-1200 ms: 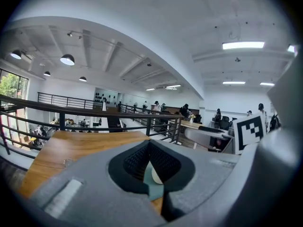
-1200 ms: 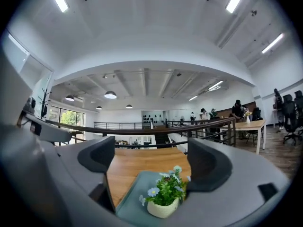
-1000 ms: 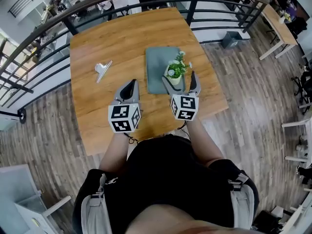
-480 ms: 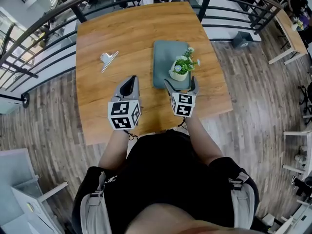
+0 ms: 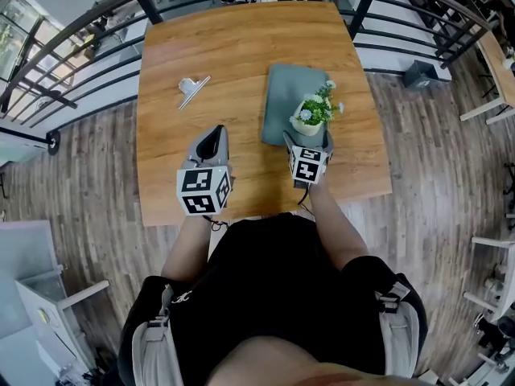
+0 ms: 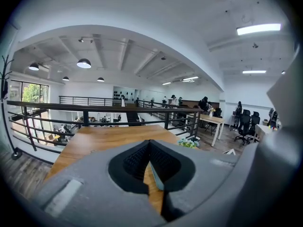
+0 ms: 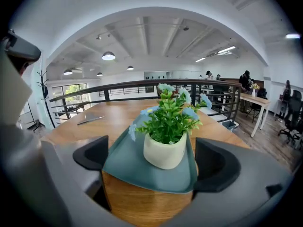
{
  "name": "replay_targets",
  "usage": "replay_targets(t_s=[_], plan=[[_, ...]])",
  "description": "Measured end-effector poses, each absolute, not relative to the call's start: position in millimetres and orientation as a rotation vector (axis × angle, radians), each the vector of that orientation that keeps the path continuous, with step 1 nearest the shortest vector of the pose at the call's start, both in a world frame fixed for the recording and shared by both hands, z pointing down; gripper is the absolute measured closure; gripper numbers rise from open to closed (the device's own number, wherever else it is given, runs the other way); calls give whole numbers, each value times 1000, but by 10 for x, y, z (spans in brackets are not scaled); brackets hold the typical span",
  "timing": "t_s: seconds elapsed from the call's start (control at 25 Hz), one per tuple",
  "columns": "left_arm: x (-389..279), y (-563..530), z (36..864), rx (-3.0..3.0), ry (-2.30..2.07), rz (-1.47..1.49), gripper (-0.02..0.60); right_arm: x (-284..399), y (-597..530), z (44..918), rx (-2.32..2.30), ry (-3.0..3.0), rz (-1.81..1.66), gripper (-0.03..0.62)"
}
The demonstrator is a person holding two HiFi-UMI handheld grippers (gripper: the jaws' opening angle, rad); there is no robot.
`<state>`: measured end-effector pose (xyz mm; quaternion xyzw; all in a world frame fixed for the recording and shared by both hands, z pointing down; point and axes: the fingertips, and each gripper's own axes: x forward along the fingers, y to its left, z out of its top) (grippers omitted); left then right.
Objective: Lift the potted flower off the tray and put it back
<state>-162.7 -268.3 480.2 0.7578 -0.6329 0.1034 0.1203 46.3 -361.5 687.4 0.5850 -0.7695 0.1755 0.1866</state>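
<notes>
A potted flower (image 5: 312,116) (image 7: 166,135), green leaves with pale blue blooms in a cream pot, stands on the near end of a grey-green tray (image 5: 288,95) (image 7: 127,161) on the wooden table (image 5: 233,47). My right gripper (image 5: 306,140) (image 7: 151,159) is open just in front of the pot, its jaws wide on either side of the tray's near edge, not touching the pot. My left gripper (image 5: 211,141) (image 6: 149,163) hangs over the table to the left of the tray, jaws shut with nothing in them.
A metal clip (image 5: 192,87) (image 7: 91,120) lies on the table at the far left. A dark railing (image 5: 96,30) runs round the table's far and side edges. The table's near edge is just under my grippers. Desks and chairs (image 7: 255,104) stand further off to the right.
My right gripper has moved forward toward the pot, its jaws now flanking the tray's near edge. The left gripper has stayed in place. The head view has shifted.
</notes>
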Motion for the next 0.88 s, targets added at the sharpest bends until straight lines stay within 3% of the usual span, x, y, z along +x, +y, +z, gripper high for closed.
replay_targets(t_s=[0.88], plan=[[-2032, -2392, 4829, 1976, -2096, 404, 566, 623, -4431, 7387, 1652, -2116, 524, 14]])
